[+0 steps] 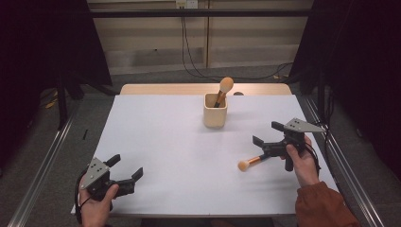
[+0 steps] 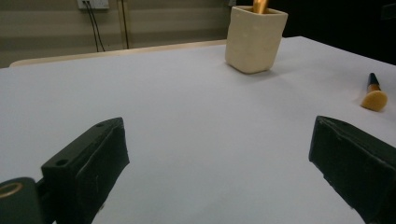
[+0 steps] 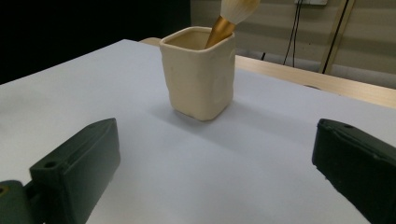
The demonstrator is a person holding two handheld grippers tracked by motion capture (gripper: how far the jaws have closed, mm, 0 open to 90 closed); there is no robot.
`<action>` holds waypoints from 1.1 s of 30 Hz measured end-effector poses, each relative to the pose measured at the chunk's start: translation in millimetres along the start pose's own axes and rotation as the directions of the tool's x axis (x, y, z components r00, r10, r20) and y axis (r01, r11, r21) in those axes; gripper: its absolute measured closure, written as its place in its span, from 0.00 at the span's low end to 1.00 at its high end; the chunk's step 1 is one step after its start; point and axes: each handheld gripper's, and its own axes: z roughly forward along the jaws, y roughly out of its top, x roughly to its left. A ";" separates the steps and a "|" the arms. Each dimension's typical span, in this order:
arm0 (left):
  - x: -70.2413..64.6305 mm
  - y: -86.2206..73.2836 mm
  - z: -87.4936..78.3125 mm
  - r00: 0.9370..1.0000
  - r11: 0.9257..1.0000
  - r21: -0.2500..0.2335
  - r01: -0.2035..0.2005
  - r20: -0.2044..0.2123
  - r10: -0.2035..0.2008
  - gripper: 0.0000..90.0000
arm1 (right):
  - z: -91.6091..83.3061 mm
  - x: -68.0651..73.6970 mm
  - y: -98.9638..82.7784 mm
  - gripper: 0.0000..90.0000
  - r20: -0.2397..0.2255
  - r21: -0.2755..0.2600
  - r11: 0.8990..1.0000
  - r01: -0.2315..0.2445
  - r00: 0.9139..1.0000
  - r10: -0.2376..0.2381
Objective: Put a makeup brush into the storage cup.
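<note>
Your right gripper (image 1: 265, 133) hovers with jaws released above the light, slim orange-handled makeup brush (image 1: 251, 161) lying on the white tabletop (image 1: 165, 137); take its stiff handle, not the soft bristles.

the table (image 1: 156, 142) is seen from above and behind the person's side in the high view, facing forward and down, with the whole top taken in from far off. the left gripper view is set low and close over the surface, looking between its spread jaws toward the cream cup (image 2: 255, 39) ahead and right, with the loose brush (image 2: 374, 96) seen at far right. the right gripper view is held nearer to that same cup (image 3: 198, 72), straight ahead of its jaws, so the cup is shared by all three views.
</note>
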 end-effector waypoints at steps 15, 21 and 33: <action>-3.0 -1.2 -1.8 1.000 1.000 0.005 -0.012 0.010 0.012 0.05 | 7.1 -12.1 15.8 0.01 -0.059 0.229 0.972 0.061 0.997 -0.049; -3.2 -0.8 -0.8 1.000 1.000 -0.001 -0.019 0.004 0.019 0.05 | 9.5 -16.6 19.3 0.02 -0.106 0.321 0.944 0.076 0.993 -0.044; -2.0 1.0 1.3 1.000 1.000 0.007 -0.016 0.009 0.016 0.04 | 17.8 -16.7 23.9 0.03 -0.207 0.458 0.871 0.180 0.974 -0.092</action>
